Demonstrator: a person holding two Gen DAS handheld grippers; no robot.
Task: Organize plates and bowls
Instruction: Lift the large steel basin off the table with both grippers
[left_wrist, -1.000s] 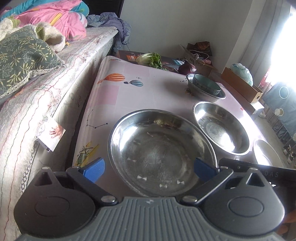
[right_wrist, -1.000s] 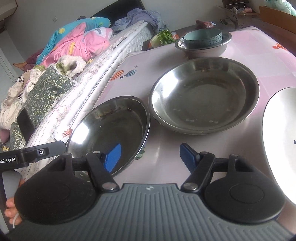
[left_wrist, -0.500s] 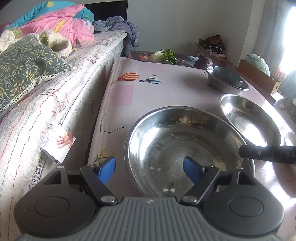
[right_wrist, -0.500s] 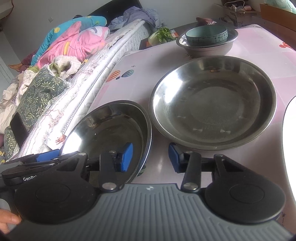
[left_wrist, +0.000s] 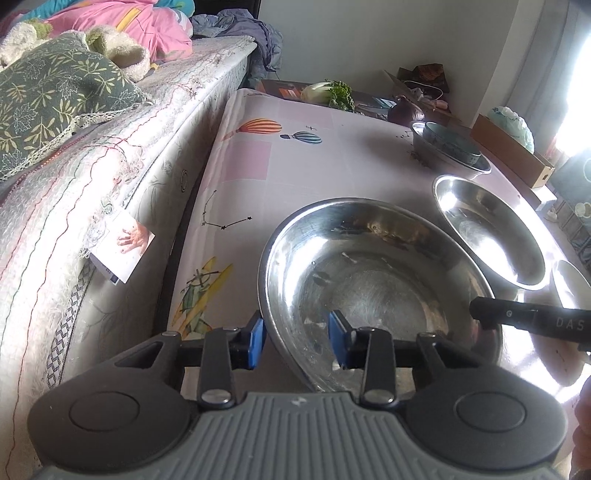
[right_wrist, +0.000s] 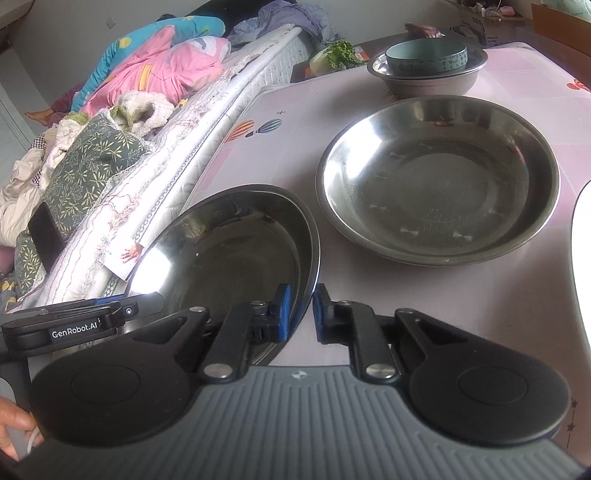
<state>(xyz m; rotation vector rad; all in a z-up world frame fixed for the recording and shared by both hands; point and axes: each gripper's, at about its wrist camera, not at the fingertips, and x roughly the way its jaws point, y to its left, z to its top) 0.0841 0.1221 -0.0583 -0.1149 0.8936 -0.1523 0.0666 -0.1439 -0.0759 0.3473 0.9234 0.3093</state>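
Pink tablecloth (left_wrist: 306, 173) bears a steel bowl (left_wrist: 369, 280), its rim between both closing tools (left_wrist: 295, 341) (right_wrist: 301, 308).

I have both grippers pitched downward: left gripper (left_wrist: 295, 341) fingers closing, right gripper (right_wrist: 301, 312) fingers clamped shut.

A bedroom — bed (left_wrist: 110, 155) (rumpled bedding (right_wrist: 155, 70)) beside table (left_wrist: 295, 158).

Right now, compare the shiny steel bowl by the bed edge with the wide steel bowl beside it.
The shiny steel bowl by the bed edge has its rim clamped by the right gripper; the wide steel bowl sits free. The first lies nearest the mattress, the second farther from it. Both are round steel.
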